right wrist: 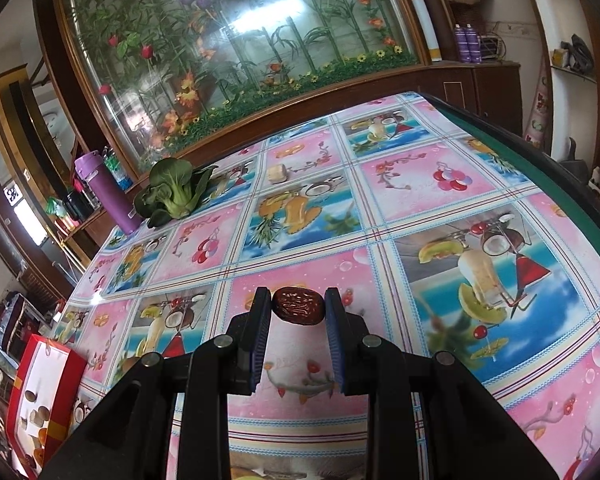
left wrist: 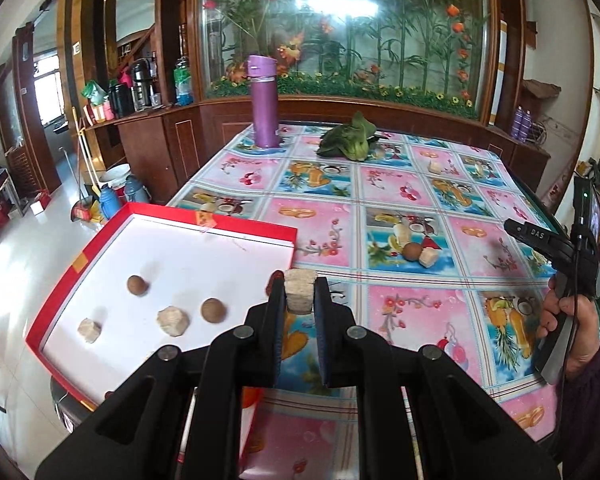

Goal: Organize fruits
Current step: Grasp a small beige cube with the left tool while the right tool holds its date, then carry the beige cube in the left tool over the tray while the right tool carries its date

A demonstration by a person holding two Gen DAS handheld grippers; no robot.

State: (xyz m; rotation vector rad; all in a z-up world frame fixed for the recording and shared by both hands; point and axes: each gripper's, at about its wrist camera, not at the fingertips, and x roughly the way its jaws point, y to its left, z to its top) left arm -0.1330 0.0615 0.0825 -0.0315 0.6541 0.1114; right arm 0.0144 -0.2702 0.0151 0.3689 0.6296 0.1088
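Roughly midway, judged by layout: red box point(left wrist: 100, 240) on the counter point(left wrist: 420, 312) holds two brown balls and two pale chunks; one ball point(left wrist: 412, 251) and two chunks point(left wrist: 428, 257) lie loose on the cloth. Left claw point(left wrist: 299, 294) pinches a pale chunk point(left wrist: 299, 290) beside the box edge. Right claw point(right wrist: 299, 308) grips a date point(right wrist: 299, 306) above the counter, well apart from the box.

Glossy plastic tablecloth point(right wrist: 380, 208), matt black plastic left tool point(left wrist: 300, 300), wrinkled shiny date point(right wrist: 299, 306)

Both wrist views close over table point(left wrist: 324, 216), facing planter glass (shared)
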